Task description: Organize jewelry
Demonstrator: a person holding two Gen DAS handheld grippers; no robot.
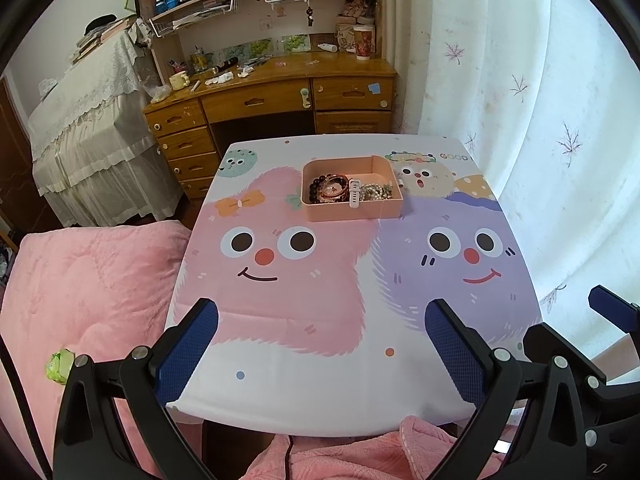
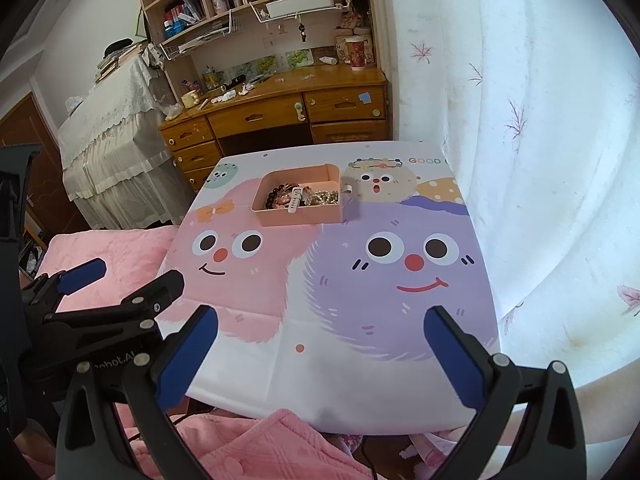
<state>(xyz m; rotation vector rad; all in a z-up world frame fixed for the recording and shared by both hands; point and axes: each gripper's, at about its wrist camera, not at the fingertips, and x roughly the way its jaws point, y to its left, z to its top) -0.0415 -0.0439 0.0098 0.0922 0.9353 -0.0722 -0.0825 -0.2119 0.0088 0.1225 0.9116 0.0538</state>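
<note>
**Jewelry boxed, tongs idle at table's near edge**

Both the left gripper (image 1: 322, 354) and right gripper (image 2: 320, 354) hang apart, holding nothing. The jewelry (image 1: 348, 191) sits piled inside the pink box (image 1: 344, 210), upper centre. The sorting looks nearly finished; any next move means reaching forward.
</note>
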